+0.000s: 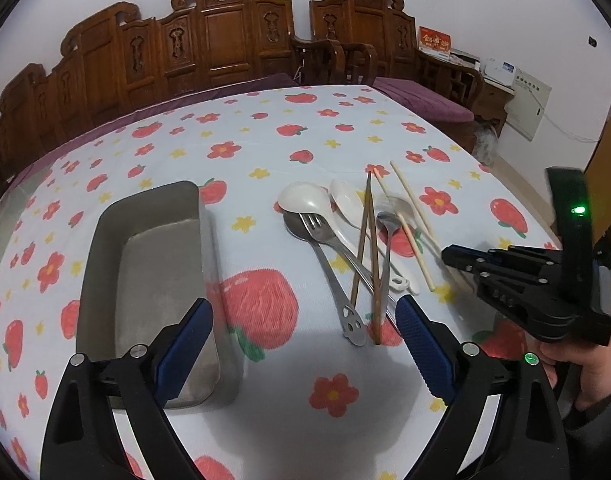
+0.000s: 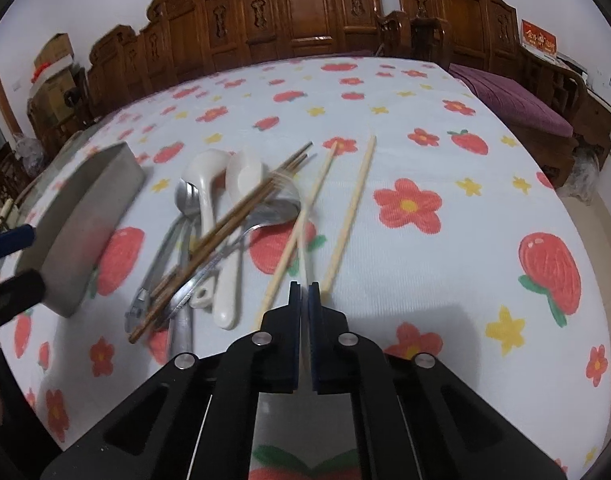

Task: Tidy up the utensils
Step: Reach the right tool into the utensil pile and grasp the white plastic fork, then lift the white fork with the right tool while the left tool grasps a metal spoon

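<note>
My left gripper (image 1: 305, 344) hangs wide open over the tablecloth (image 1: 265, 140), nothing between its pads, the grey metal tray (image 1: 145, 272) just to its left. The utensils sit in a loose heap right of the tray: two white spoons (image 1: 305, 200), a fork (image 1: 325, 256), brown chopsticks (image 1: 365, 252), pale chopsticks (image 1: 409, 220). My right gripper (image 2: 304, 292) has its jaws pressed together at the near end of that heap; a thin pale sliver shows between the pads, though I cannot tell what it is.
</note>
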`<state>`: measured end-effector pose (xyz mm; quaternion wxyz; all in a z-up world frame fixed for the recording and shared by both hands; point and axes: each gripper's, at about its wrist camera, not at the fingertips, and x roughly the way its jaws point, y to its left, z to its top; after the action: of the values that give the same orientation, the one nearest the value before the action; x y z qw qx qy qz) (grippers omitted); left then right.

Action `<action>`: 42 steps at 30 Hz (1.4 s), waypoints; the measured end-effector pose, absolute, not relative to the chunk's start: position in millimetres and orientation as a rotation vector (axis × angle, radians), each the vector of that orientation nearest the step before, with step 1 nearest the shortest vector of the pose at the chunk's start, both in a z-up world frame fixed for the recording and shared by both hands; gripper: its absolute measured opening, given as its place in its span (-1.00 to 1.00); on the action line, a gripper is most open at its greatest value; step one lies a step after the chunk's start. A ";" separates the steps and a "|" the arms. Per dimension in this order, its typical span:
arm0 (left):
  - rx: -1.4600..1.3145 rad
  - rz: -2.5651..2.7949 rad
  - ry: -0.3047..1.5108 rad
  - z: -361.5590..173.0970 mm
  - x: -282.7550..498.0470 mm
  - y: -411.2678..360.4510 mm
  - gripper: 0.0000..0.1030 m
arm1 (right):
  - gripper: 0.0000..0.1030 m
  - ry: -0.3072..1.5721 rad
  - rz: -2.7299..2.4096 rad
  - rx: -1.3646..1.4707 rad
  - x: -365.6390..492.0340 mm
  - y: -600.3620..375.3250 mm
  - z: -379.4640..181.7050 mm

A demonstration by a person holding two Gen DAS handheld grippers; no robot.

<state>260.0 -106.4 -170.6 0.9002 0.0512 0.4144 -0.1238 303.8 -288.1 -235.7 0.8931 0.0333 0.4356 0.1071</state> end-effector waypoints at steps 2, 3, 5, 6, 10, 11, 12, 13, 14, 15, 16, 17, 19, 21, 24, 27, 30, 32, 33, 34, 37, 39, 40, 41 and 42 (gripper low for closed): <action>0.107 -0.251 0.859 -172.1 263.4 -106.3 0.68 | -0.91 0.882 0.240 0.084 300.5 -288.4 -230.9; 0.108 -0.248 0.861 -172.9 265.6 -106.3 0.66 | -0.91 0.873 0.241 0.082 299.8 -287.9 -228.6; 0.108 -0.243 0.871 -175.4 271.0 -106.8 0.60 | -0.91 0.857 0.245 0.096 299.3 -289.1 -225.4; 0.107 -0.244 0.876 -176.8 274.1 -107.3 0.56 | -0.91 0.850 0.244 0.105 299.4 -291.0 -223.5; 0.106 -0.252 0.903 -183.5 287.9 -113.3 0.40 | -0.91 0.825 0.222 0.130 299.9 -299.7 -219.7; 0.105 -0.254 0.909 -185.3 291.5 -115.3 0.36 | -0.91 0.824 0.220 0.139 300.3 -301.7 -220.1; 0.104 -0.258 0.913 -187.4 295.5 -117.2 0.33 | -0.91 0.826 0.218 0.144 301.0 -303.3 -221.3; 0.106 -0.261 0.922 -190.2 299.8 -120.4 0.23 | -0.91 0.830 0.217 0.145 302.0 -304.0 -222.5; 0.110 -0.262 0.932 -193.3 304.5 -123.0 0.17 | -0.91 0.834 0.214 0.143 302.8 -304.3 -224.0; 0.115 -0.258 0.942 -196.7 309.1 -125.0 0.14 | -0.91 0.836 0.211 0.140 303.3 -304.4 -225.3; 0.123 -0.253 0.952 -200.1 313.4 -127.5 0.06 | -0.91 0.837 0.209 0.140 303.3 -305.2 -226.4; 0.131 -0.252 0.961 -203.0 317.4 -130.4 -0.02 | -0.91 0.837 0.208 0.140 303.5 -305.4 -226.9; 0.135 -0.248 0.976 -207.9 324.5 -134.7 -0.08 | -0.91 0.835 0.206 0.141 303.5 -306.1 -227.0; 0.137 -0.242 0.989 -211.9 330.3 -137.3 -0.11 | -0.91 0.830 0.207 0.145 303.4 -306.8 -226.5; 0.151 -0.225 1.025 -219.2 339.1 -143.0 -0.14 | -0.91 0.828 0.211 0.148 304.1 -306.1 -226.5; 0.173 -0.210 1.037 -224.5 344.8 -146.3 -0.17 | -0.91 0.825 0.215 0.146 303.7 -305.0 -226.1; 0.151 -0.199 1.070 -230.4 352.0 -144.5 -0.34 | -0.91 0.822 0.220 0.148 303.3 -303.8 -225.2; 0.140 -0.193 1.077 -231.3 354.9 -143.2 -0.38 | -0.91 0.822 0.221 0.148 303.2 -303.4 -225.1; 0.133 -0.196 1.079 -232.3 355.9 -142.2 -0.41 | -0.91 0.823 0.221 0.148 303.5 -303.2 -225.3; 0.133 -0.195 1.078 -232.7 356.1 -141.5 -0.55 | -0.91 0.823 0.222 0.147 303.4 -302.8 -225.2; 0.144 -0.199 1.081 -232.7 355.5 -139.8 -0.88 | -0.91 0.823 0.226 0.144 302.3 -300.6 -224.9; 0.153 -0.198 1.092 -231.3 354.6 -138.0 -0.89 | -0.91 0.825 0.232 0.140 301.3 -298.2 -224.8; 0.157 -0.198 1.098 -230.6 353.8 -136.9 -0.89 | -0.91 0.825 0.234 0.136 300.6 -297.1 -224.5; 0.157 -0.198 1.101 -229.8 352.9 -135.2 -0.90 | -0.91 0.824 0.236 0.133 299.8 -295.8 -223.9; 0.157 -0.194 1.102 -228.9 351.7 -133.2 -0.90 | -0.91 0.823 0.238 0.130 299.0 -294.5 -223.0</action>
<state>351.7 -133.2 -228.9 0.8445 0.0745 0.5222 -0.0921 299.0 -294.5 -223.0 0.9076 0.0629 0.3987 0.1153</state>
